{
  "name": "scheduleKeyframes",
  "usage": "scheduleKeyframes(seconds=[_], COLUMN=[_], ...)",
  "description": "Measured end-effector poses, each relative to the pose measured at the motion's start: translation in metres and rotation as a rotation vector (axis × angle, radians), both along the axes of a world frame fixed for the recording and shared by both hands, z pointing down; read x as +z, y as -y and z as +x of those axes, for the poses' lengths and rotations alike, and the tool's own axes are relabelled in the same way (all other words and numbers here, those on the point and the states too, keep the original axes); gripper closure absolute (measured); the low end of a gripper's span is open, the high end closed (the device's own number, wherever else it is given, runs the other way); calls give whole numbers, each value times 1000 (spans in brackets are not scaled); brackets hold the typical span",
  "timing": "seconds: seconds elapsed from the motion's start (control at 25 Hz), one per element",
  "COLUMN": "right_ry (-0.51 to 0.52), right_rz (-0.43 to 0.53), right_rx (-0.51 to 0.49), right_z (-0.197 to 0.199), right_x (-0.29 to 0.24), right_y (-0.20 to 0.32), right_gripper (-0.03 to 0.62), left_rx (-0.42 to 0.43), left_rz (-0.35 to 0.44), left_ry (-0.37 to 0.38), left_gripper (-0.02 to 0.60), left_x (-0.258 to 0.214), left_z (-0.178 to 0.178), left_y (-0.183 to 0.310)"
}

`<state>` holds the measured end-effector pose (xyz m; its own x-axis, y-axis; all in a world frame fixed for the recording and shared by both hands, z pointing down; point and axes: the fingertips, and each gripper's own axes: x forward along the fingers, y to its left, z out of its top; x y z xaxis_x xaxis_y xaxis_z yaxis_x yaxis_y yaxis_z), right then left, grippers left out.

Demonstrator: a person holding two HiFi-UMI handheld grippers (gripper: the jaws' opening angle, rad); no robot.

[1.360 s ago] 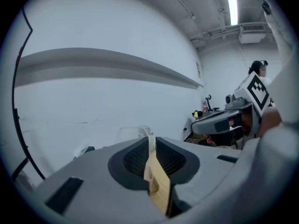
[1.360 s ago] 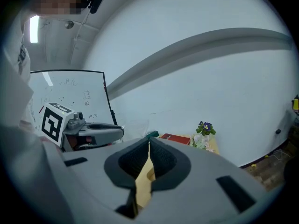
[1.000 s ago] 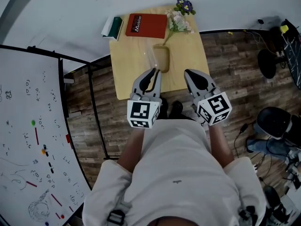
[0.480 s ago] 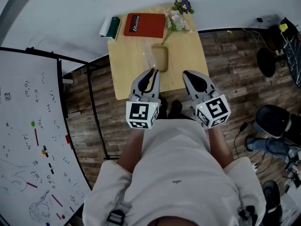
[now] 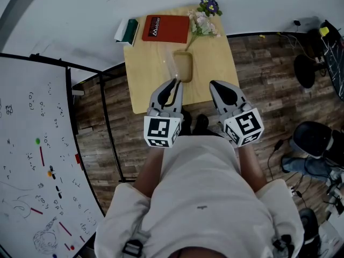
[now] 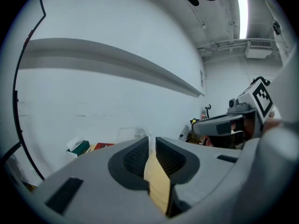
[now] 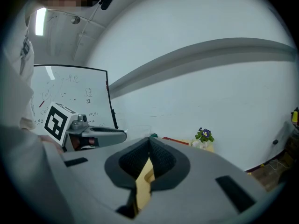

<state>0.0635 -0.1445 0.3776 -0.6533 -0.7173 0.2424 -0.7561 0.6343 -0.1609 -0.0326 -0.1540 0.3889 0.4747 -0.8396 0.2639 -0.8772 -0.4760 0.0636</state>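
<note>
The clear glass (image 5: 171, 63) shows only faintly against the desk (image 5: 146, 74) in the head view. In the left gripper view only its rim rises over the jaw tips, and the rest is hidden behind them. I cannot tell what the tan rounded thing (image 5: 184, 67) just beside the glass is. Since 1.4 s ago the left gripper view has swung a little, so the red book (image 5: 165, 28) now shows next to the green-and-white box (image 5: 126, 31). The head view is nearly unchanged. The left tongs (image 5: 173, 81) are pressed together on nothing, with the glass near at their 12 o'clock. The right tongs (image 5: 215, 84) are likewise closed and empty, with the glass at their 10 o'clock.
</note>
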Motion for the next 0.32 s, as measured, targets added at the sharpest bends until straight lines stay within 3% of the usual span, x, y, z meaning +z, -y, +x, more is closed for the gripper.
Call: scheduleKeyframes(seconds=[0.32], right_ry=[-8], right_rz=[-1], right_rx=[-11], right_z=[-4], right_x=[1], right_y=[-2], right_gripper=[591], left_rx=[-3], left_rz=[-1], left_ry=[-7], left_gripper=[531], left_x=[-1], left_z=[-4], left_y=[-2])
